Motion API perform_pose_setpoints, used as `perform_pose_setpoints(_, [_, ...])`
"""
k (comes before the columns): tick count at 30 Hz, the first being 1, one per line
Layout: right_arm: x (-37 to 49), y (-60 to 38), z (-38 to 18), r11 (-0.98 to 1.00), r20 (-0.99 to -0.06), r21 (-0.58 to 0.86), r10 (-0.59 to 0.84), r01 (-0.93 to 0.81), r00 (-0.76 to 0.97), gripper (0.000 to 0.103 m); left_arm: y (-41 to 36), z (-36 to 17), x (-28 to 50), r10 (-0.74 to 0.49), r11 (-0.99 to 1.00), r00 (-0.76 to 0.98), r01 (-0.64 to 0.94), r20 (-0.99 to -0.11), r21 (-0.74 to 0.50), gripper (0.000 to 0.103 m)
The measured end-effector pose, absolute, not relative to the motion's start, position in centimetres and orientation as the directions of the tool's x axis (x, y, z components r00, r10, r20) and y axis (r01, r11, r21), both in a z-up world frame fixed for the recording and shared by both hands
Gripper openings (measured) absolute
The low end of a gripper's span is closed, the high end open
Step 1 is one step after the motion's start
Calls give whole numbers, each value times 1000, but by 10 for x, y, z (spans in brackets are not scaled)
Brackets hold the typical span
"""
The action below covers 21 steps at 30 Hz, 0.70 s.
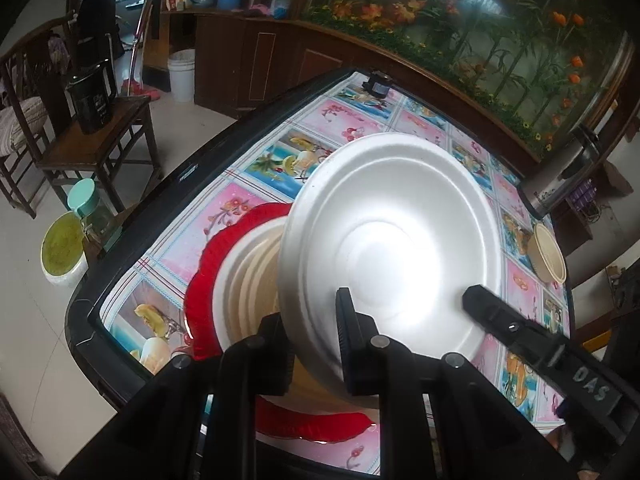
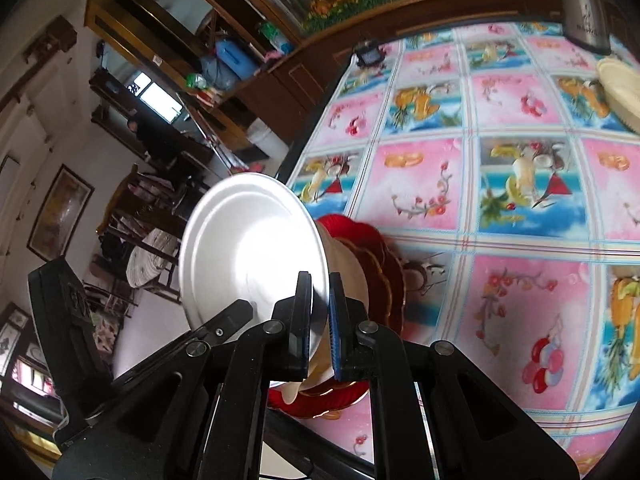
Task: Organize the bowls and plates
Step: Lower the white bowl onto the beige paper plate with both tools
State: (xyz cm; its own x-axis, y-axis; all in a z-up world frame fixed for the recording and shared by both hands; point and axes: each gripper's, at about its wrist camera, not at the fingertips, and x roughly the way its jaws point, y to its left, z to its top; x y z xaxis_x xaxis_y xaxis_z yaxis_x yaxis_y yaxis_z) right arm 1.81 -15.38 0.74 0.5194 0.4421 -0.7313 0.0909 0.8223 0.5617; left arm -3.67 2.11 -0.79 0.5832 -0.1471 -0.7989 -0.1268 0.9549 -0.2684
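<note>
We carried white plate tilted on edge, left claw and right claw both clamped narrow on its rim. Red plate stack sat on surface just below claws. Step: stacking. Next likely: level plate, lower, release.

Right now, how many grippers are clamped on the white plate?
2. The left gripper pinches the white plate at its lower-left rim; the right gripper pinches the rim further right.

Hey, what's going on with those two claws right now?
Left gripper and right gripper both shut on white plate, held tilted above red plate stack. Nothing in the way.
</note>
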Motion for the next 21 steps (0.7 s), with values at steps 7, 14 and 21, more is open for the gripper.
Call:
perform_pose_setpoints(7, [27,-144,-9,823,-742,560,447,95,499,8,26,-20,-30,-135,954,551,-153,-824,-258,17])
perform_pose_setpoints(14, [32,-145,-19,786,-732,609,506,104,457,8,32,-15,-34,-147,948,557,-156,-817,-277,17])
perform_pose_setpoints(21, [36,-131,-18,809,-755,582,500,81,424,9,49,-27,-29,-185,926,521,-191,-834,-325,17])
